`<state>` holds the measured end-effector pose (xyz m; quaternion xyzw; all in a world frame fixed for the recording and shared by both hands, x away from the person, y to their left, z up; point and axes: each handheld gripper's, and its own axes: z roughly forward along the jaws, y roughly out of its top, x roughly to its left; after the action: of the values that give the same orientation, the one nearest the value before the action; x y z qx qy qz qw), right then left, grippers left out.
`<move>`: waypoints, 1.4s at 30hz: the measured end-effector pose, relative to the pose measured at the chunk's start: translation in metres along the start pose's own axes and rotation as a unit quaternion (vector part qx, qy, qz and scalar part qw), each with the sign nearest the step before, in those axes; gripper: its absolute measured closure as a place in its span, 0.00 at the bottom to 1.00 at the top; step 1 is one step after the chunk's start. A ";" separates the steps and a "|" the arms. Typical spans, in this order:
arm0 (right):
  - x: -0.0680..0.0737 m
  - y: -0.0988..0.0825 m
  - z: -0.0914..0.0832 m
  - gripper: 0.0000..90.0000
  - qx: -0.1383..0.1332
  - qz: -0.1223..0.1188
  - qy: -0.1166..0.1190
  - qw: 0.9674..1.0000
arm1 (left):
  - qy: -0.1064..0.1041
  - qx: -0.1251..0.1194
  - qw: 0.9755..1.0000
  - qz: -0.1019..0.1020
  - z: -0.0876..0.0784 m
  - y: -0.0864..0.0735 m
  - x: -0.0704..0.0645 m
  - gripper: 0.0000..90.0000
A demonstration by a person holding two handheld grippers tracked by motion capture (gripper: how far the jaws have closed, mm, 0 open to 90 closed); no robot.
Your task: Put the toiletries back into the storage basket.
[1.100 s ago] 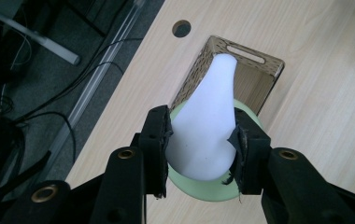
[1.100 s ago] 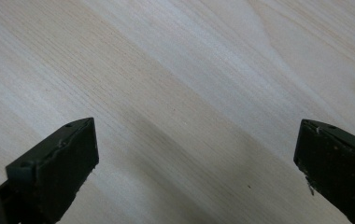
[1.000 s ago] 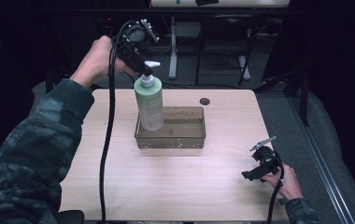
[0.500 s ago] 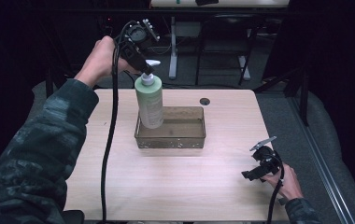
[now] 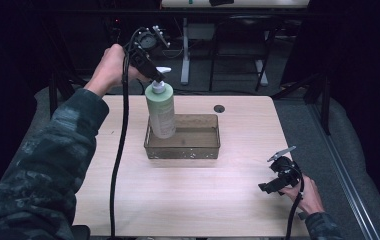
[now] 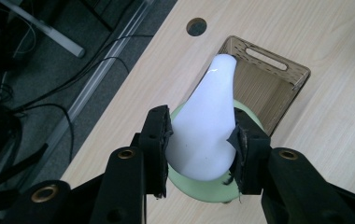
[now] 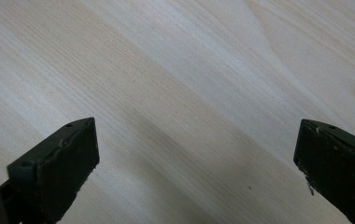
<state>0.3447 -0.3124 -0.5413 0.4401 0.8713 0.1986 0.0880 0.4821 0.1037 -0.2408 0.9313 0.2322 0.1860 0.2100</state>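
Observation:
A pale green pump bottle (image 5: 160,110) with a white pump head (image 6: 203,126) hangs upright over the left end of a brown see-through basket (image 5: 198,149); whether its base touches the basket floor I cannot tell. My left gripper (image 5: 154,75) is shut on the pump head from above, and its pads (image 6: 159,135) press both sides of the white nozzle. Low over the bare wood at the table's front right, my right gripper (image 5: 270,187) is held by a hand, with its jaws wide apart and nothing between them (image 7: 194,158).
The light wooden table (image 5: 188,200) has a round cable hole (image 5: 219,108) behind the basket. A black cable (image 5: 118,165) trails from the left gripper across the table's left side. Desk legs and cables stand on the dark floor beyond the far edge.
The left hand has tilted slightly with the bottle still gripped; the bottle stays over the basket's left end. The right gripper has not moved.

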 end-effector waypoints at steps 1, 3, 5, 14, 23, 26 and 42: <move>0.000 0.000 0.000 0.00 0.000 0.002 0.002 1.000 | 0.002 -0.001 1.000 0.000 0.002 -0.001 0.000 0.69; 0.001 0.000 0.000 0.00 0.000 0.002 0.002 1.000 | 0.001 -0.001 1.000 -0.001 0.004 -0.002 0.000 0.70; 0.001 0.000 0.000 0.00 0.000 0.002 0.002 1.000 | -0.002 -0.002 1.000 -0.004 0.007 -0.003 0.001 0.70; 0.001 0.000 -0.001 0.00 0.000 0.000 0.001 1.000 | -0.005 -0.004 1.000 -0.012 0.021 -0.010 0.000 0.70; 0.002 0.001 -0.001 0.00 -0.002 0.000 0.000 1.000 | -0.011 -0.001 1.000 -0.020 0.035 -0.020 -0.001 0.69; 0.002 0.001 -0.001 0.00 -0.002 0.000 -0.001 1.000 | -0.010 -0.005 1.000 -0.023 0.038 -0.023 -0.002 0.69; 0.003 0.001 -0.001 0.00 -0.001 0.001 0.002 1.000 | -0.022 0.009 0.999 -0.034 0.060 -0.048 -0.003 0.69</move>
<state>0.3435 -0.3092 -0.5401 0.4406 0.8707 0.2009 0.0862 0.4890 0.1223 -0.3154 0.9286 0.2606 0.1559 0.2132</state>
